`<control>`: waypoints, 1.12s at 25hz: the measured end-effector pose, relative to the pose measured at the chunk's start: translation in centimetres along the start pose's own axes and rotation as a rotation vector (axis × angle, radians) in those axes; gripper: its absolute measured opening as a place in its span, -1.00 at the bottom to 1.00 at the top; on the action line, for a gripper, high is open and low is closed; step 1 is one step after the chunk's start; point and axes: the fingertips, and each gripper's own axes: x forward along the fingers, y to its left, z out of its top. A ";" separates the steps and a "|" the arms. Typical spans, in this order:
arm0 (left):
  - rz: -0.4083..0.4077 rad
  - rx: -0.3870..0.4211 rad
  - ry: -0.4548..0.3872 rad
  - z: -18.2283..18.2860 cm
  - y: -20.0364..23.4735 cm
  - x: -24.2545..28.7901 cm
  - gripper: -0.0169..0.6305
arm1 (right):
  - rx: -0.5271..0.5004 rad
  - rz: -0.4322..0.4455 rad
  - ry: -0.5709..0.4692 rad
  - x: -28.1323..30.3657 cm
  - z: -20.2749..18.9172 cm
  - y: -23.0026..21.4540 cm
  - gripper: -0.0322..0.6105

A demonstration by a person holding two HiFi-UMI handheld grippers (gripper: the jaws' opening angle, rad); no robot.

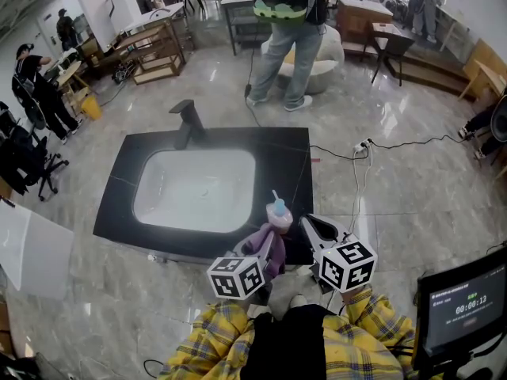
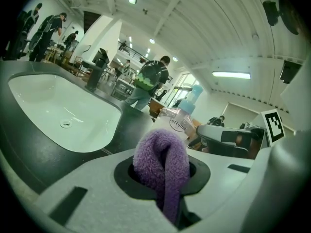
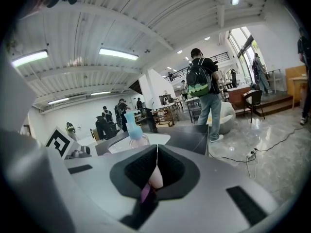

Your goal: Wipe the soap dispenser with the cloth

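Head view. A black counter (image 1: 119, 188) with a white sink (image 1: 194, 188) fills the centre, and a faucet (image 1: 186, 121) stands at its upper edge. A person with a backpack (image 1: 289, 38) stands at the top, a cable (image 1: 396, 142) crosses the floor at right, and a screen (image 1: 463, 307) sits at lower right. The soap dispenser (image 1: 278, 212) stands upright at the counter's lower right edge. The left gripper (image 1: 257, 253) is just below it, and the right gripper (image 1: 310, 228) is just to its right.

Left gripper view. The jaws are clamped on a purple cloth (image 1: 269, 248), which bulges out of the gap. The dispenser rises directly behind the cloth; I cannot tell whether they touch. The sink lies at left, and the other gripper is at right.

Right gripper view. The jaws are closed tip to tip. A pink and purple sliver shows in the slot behind them, and I cannot identify it. The dispenser stands left of centre, beyond the tips.
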 end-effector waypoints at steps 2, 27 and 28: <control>0.007 -0.001 -0.001 0.3 -0.1 -0.7 -0.81 | -0.003 0.017 -0.018 -0.4 0.9 0.2 -0.88; 0.042 0.059 -0.196 6.1 -0.2 -8.2 -0.81 | -0.459 0.591 0.028 1.3 4.6 6.5 -0.35; 0.046 0.056 -0.200 6.2 -0.1 -8.3 -0.81 | -0.488 0.616 0.051 1.6 4.4 6.7 -0.35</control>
